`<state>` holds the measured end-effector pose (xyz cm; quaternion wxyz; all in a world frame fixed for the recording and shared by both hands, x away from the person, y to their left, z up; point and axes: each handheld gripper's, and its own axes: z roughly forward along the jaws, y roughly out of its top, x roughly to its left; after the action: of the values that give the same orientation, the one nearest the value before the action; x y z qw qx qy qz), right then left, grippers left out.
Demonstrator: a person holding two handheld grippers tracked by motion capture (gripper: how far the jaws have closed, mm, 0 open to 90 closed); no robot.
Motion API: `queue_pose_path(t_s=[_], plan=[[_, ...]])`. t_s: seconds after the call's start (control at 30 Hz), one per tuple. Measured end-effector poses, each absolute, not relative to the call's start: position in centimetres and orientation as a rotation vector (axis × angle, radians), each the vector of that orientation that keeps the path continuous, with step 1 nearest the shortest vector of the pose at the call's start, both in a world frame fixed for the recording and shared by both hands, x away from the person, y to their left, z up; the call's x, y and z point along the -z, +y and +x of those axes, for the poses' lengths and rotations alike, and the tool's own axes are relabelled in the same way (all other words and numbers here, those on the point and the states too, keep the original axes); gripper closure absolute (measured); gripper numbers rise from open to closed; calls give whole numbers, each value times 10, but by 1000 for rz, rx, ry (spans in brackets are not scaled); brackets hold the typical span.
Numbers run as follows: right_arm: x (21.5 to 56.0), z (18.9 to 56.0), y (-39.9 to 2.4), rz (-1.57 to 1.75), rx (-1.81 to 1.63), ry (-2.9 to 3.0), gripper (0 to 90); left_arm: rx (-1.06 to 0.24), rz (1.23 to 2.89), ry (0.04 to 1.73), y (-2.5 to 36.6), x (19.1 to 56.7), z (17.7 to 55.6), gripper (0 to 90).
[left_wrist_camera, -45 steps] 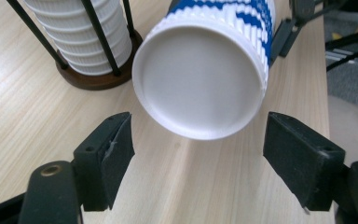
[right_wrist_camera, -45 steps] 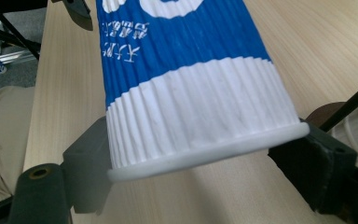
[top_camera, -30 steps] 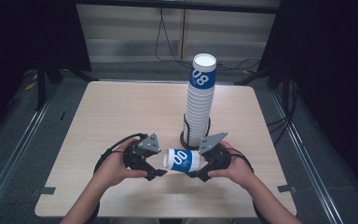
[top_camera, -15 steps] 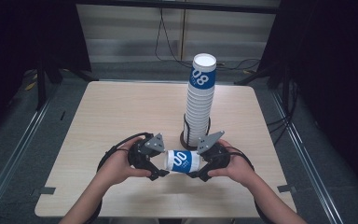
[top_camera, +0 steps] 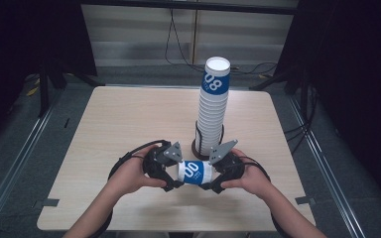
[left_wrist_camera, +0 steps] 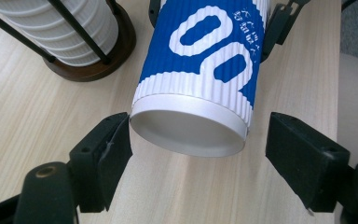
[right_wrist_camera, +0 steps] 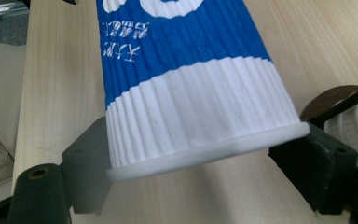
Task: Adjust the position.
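A blue-and-white ribbed paper cup (top_camera: 194,172) lies sideways just above the table's near edge, between both grippers. My right gripper (top_camera: 209,179) is shut on its wide rim end; in the right gripper view the cup (right_wrist_camera: 191,102) has a jaw pressed against each side of the rim, at my right gripper (right_wrist_camera: 205,172). My left gripper (top_camera: 171,179) is at the cup's base end. In the left gripper view the cup (left_wrist_camera: 200,70) points its base at the camera, and my left gripper (left_wrist_camera: 200,154) stands open, one jaw beside the base and the other clear of it.
A tall stack of white cups (top_camera: 213,114), topped by a blue-banded one, stands in a wire holder with a dark round base (top_camera: 198,146) just behind the grippers. The stack (left_wrist_camera: 60,28) is close to the held cup. Bare wooden table (top_camera: 129,119) lies to the left.
My left gripper has edged slightly right, toward the cup's base. The cup and my right gripper have stayed where they were.
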<state>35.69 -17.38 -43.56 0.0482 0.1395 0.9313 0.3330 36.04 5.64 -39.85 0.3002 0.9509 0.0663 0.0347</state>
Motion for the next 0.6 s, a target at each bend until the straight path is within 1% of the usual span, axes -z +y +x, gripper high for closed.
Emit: queue_pose_path(t_s=[0.4, 0.6], plan=[[436, 355, -171, 389, -999, 2853, 178, -84, 2548, 149, 46, 403, 359, 218], [434, 354, -168, 385, -1009, 2855, 177, -90, 2552, 131, 45, 406, 358, 233]])
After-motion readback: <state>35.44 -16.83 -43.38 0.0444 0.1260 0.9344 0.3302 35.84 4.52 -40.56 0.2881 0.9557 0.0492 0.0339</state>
